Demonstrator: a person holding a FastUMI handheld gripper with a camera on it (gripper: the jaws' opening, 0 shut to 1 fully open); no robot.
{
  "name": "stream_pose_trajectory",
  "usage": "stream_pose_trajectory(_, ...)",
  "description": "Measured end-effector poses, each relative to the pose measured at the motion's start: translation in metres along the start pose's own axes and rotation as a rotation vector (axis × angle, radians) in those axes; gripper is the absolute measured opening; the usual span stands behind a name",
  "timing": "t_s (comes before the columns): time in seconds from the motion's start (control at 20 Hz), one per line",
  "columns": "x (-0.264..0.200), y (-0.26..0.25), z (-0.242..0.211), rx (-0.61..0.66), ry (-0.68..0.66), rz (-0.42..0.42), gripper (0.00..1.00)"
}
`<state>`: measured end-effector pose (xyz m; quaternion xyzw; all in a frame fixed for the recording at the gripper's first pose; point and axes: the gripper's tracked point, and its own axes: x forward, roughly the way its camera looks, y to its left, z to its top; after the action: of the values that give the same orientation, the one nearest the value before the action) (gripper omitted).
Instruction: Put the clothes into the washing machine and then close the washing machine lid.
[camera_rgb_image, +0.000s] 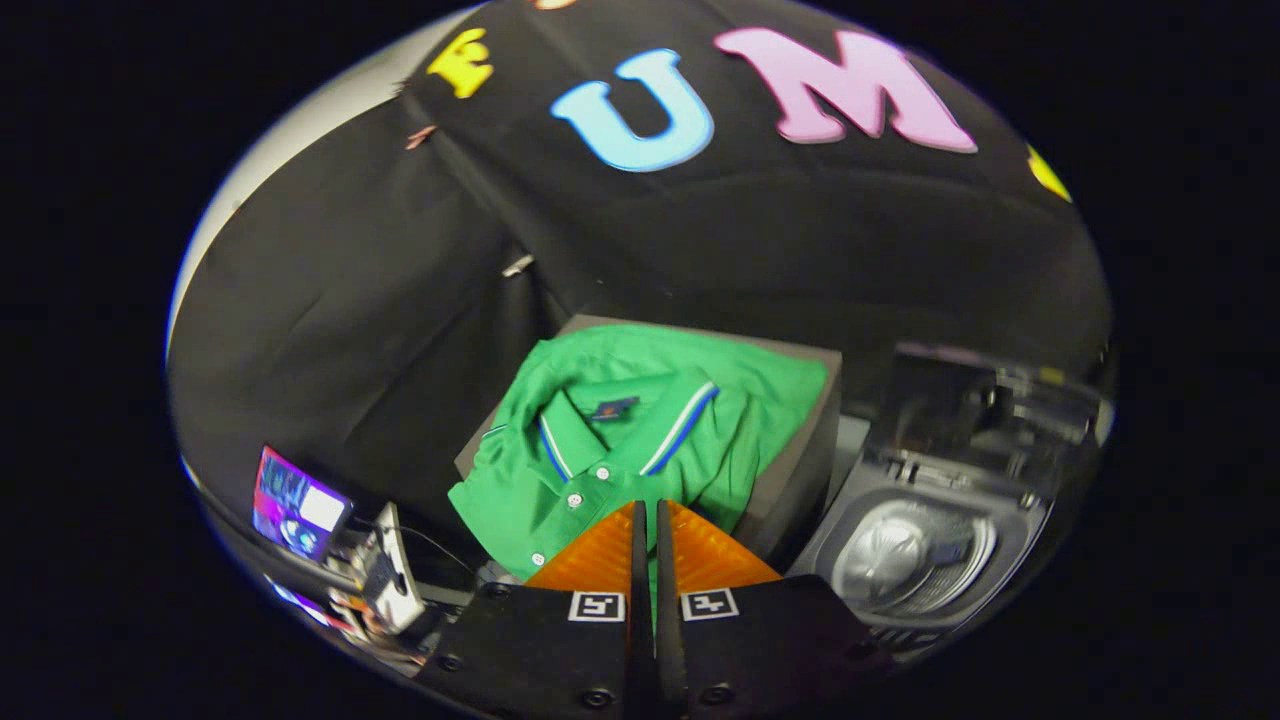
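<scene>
The gripper (645, 520) is closed, empty, above a green collared polo shirt (620, 430); the grey top-loading washing machine (925, 545) stands open rightward.

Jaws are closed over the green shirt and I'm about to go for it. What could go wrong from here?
1. The gripper is shut with nothing between its jaws, so it must open before it can pinch the green polo shirt.
2. The shirt hangs over the edge of the grey box; a shallow pinch may drag it off.
3. The washing machine stands open beside the box; trailing fabric could catch its rim.
</scene>
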<state>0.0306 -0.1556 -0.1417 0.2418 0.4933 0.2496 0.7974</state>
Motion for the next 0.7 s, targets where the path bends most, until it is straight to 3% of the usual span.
stream_pose_trajectory(0.05,0.0,0.013,0.006,0.047,-0.019,0.038,0.06)
stream_pose_trajectory(0.1,0.005,0.026,0.005,0.068,-0.04,0.065,0.38)
stream_pose_trajectory(0.2,0.014,0.039,-0.005,0.046,-0.05,0.037,1.0)
stream_pose_trajectory(0.4,0.021,0.043,-0.013,-0.055,-0.053,-0.149,0.99)
stream_pose_trajectory(0.6,0.074,0.015,-0.048,-0.36,0.08,-0.44,0.99)
stream_pose_trajectory(0.65,0.078,0.023,-0.037,-0.467,0.018,-0.426,0.8)
stream_pose_trajectory(0.7,0.074,0.021,-0.039,-0.492,0.066,-0.475,0.6)
